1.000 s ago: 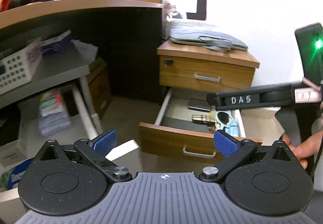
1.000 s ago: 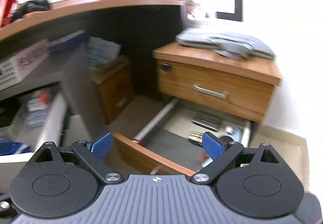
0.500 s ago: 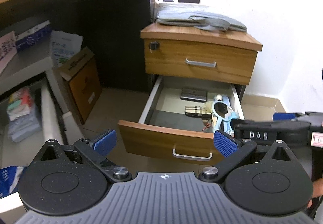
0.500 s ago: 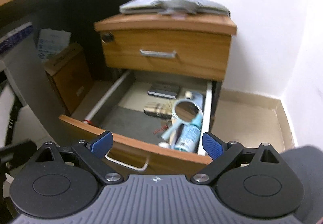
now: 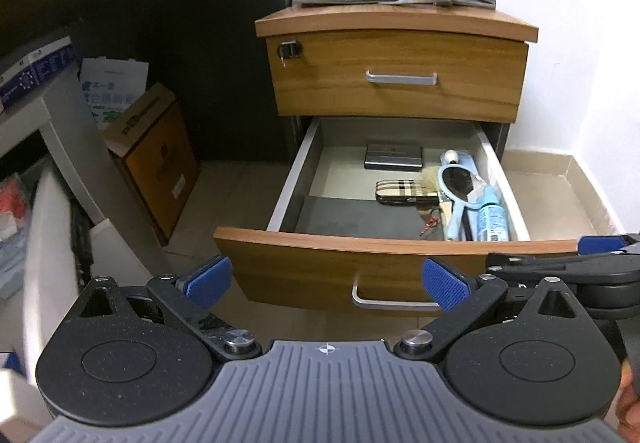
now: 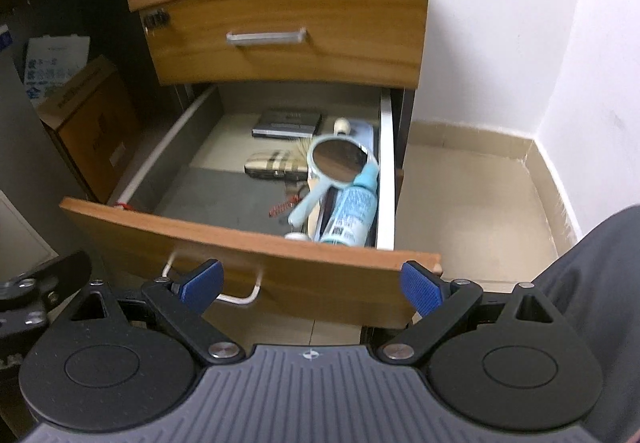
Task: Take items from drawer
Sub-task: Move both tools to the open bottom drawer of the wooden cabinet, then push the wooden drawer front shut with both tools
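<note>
Tongs, both sets, have swung in over the open drawer (image 5: 394,245) w/ mirror (image 6: 339,162) etc. in reach; left tongs (image 5: 326,281) wide, right tongs (image 6: 312,285) wide, nothing held yet.

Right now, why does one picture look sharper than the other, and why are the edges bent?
Left wrist view: crisp, the plaid case reads clearly. Right wrist view: slightly smeared, as from motion; the upper drawer handle is soft. Both views: fisheye bending curves the open drawer's front, and the white wall glares.

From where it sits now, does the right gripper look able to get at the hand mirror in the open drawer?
Probably yes. The right gripper is open, the drawer is pulled out, and the hand mirror lies uncovered on top.
</note>
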